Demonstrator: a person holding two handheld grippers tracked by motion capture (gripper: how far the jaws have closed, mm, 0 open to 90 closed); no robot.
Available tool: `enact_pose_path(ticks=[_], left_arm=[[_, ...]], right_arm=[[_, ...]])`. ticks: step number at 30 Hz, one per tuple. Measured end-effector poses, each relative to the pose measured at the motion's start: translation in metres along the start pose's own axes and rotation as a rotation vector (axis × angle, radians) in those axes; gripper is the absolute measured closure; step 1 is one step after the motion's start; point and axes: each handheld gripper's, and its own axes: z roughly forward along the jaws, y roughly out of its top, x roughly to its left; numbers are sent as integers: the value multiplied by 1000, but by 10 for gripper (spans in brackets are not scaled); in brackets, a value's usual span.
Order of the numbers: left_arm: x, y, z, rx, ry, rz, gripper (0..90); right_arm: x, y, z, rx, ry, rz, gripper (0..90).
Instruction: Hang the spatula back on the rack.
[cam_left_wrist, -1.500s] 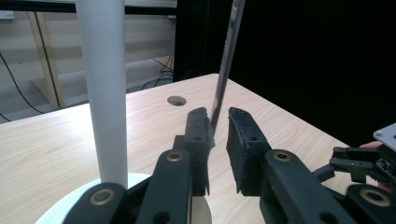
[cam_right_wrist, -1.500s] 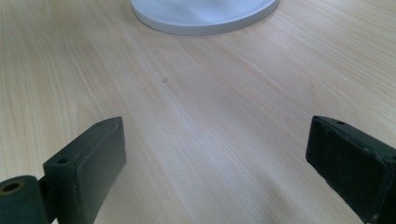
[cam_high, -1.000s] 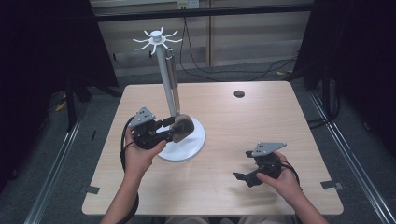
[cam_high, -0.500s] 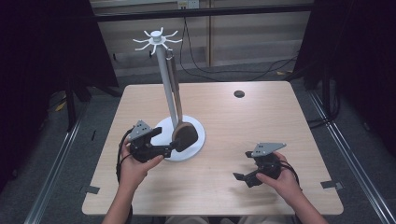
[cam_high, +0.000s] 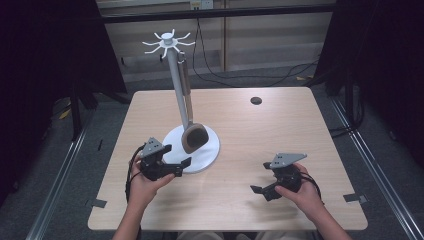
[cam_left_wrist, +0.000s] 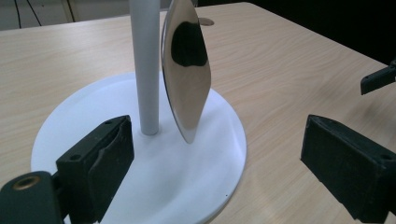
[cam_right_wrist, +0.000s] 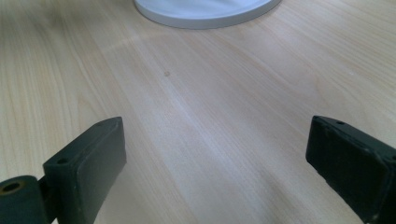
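A long spoon (cam_high: 189, 110) hangs from the hook crown at the top of the white stand (cam_high: 172, 85), its long axis running down beside the pole, bowl lowest, just above the round base (cam_left_wrist: 196, 177). The bowl is shiny and mirror-like, its handle grey. The left gripper (cam_high: 175, 167) sits at the base's near edge, jaws wide and empty. The right gripper (cam_high: 265, 189), well right of the stand, is also wide apart.

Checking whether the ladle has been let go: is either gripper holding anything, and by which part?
Nothing is held. The left gripper is open, short of the ladle hanging on the stand; the right gripper is open over bare table.
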Motion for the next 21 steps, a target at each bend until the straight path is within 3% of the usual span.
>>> enact_pose_path(ticks=[7,13,21], left_arm=[[5,-11,3,31,-1,4,90],[11,-21,7,61,-4,-18,86],[18,-35,12,121,24,-35,79]], right_arm=[[1,0,0,4,-1,-6,45],[2,-1,1,10,-2,-11,45],[0,-2,-2,11,-5,-16,45]])
